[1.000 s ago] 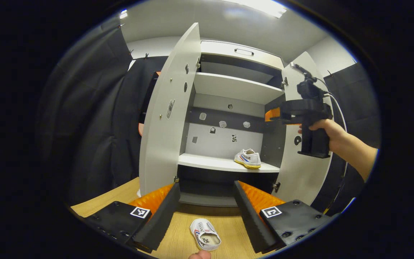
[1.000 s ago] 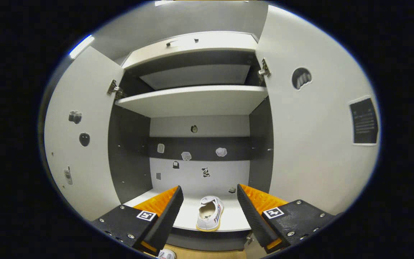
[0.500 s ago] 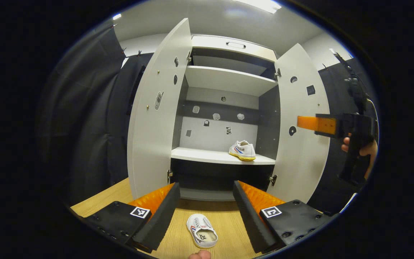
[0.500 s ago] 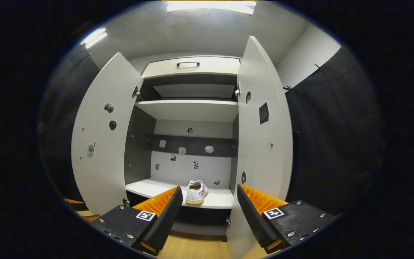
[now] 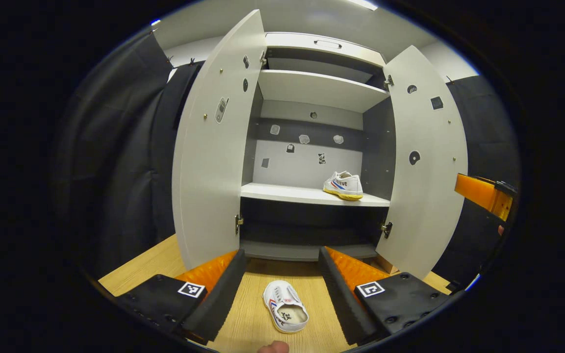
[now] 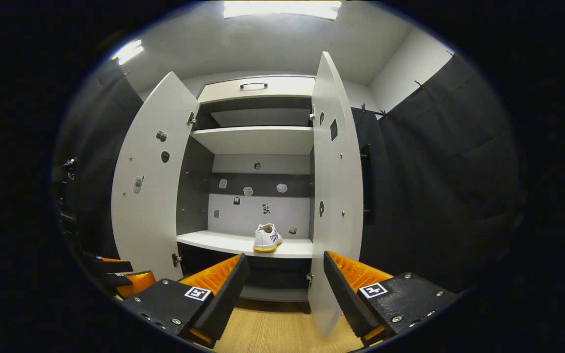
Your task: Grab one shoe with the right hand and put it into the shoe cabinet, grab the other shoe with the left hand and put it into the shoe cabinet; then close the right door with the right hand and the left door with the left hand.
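One white shoe (image 5: pixel 344 185) with a yellow sole stands on the right of the cabinet's lower shelf (image 5: pixel 282 194); the right gripper view has the same shoe (image 6: pixel 267 238). The other white shoe (image 5: pixel 285 313) lies on the wooden floor, opening up, between the fingers of my left gripper (image 5: pixel 278 288), which is open and above it. My right gripper (image 6: pixel 282 289) is open and holds nothing, back from the cabinet. Both cabinet doors stand wide open: the left door (image 5: pixel 211 147) and the right door (image 5: pixel 424 162).
The right gripper (image 5: pixel 483 193) pokes in at the right edge of the left gripper view. The left gripper (image 6: pixel 115 277) sits low at the left of the right gripper view. An upper shelf (image 5: pixel 319 88) and a top drawer (image 6: pixel 258 88) are above. Black cloth walls flank the cabinet.
My right gripper has pulled back from the shelf, leaving the shoe there, and moved off to the right. My left gripper has dipped a little toward the floor shoe.
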The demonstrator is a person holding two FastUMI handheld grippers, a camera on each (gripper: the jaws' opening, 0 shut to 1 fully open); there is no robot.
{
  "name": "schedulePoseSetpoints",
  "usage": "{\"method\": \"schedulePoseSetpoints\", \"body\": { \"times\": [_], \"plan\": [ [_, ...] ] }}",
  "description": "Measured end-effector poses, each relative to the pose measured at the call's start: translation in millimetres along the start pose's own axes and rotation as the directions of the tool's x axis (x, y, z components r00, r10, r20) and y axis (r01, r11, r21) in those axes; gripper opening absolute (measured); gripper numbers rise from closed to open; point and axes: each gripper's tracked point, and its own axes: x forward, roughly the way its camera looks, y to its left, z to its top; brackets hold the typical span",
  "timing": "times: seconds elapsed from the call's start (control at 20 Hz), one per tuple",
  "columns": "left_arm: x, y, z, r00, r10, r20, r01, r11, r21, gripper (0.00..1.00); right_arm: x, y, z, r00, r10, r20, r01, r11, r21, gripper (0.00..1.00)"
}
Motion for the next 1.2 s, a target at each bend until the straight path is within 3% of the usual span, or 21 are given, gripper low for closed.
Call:
{"method": "schedulePoseSetpoints", "body": {
  "times": [0.1, 0.2, 0.4, 0.45, 0.65, 0.8, 0.95, 1.2],
  "plan": [
    [14.7, -1.7, -40.0, 0.99, -0.062, -0.124, 0.063, 0.998, 0.009, 0.97, -1.9, 4.3, -9.3, 1.0, 0.007, -0.014, -0.007, 1.0, 0.001, 0.94],
    [26.8, 3.5, -88.7, 0.967, -0.076, -0.244, 0.081, 0.997, 0.009, 0.97, -4.9, 12.0, -18.1, 0.999, 0.028, -0.035, -0.027, 0.999, 0.022, 0.94],
    [48.6, 21.6, -189.0, 0.882, -0.031, -0.471, 0.051, 0.998, 0.029, 0.97, -11.7, 9.6, -32.7, 0.997, 0.028, -0.076, -0.025, 0.999, 0.029, 0.94],
    [53.4, 25.5, -207.3, 0.858, -0.018, -0.513, 0.044, 0.998, 0.037, 0.99, -14.1, 7.4, -33.6, 0.997, 0.02, -0.078, -0.019, 1.0, 0.025, 0.98],
    [81.1, 41.8, -243.9, 0.817, 0.027, -0.576, -0.011, 0.999, 0.031, 0.98, -23.5, -5.7, -43.2, 0.995, -0.011, -0.1, 0.012, 1.0, 0.006, 0.94],
    [105.7, 49.3, -259.0, 0.822, 0.032, -0.569, -0.026, 0.999, 0.018, 0.98, -23.5, -18.3, -49.4, 0.992, -0.046, -0.118, 0.047, 0.999, 0.004, 0.94],
    [131.5, 47.4, -262.8, 0.85, 0.021, -0.526, -0.015, 1.0, 0.015, 0.99, -21.7, -30.0, -52.2, 0.989, -0.077, -0.129, 0.079, 0.997, 0.008, 0.94],
    [147.9, 50.1, -263.2, 0.877, 0.047, -0.478, -0.06, 0.998, -0.011, 0.99, -20.5, -42.2, -53.1, 0.985, -0.1, -0.137, 0.1, 0.995, -0.005, 0.94]
  ]
}}
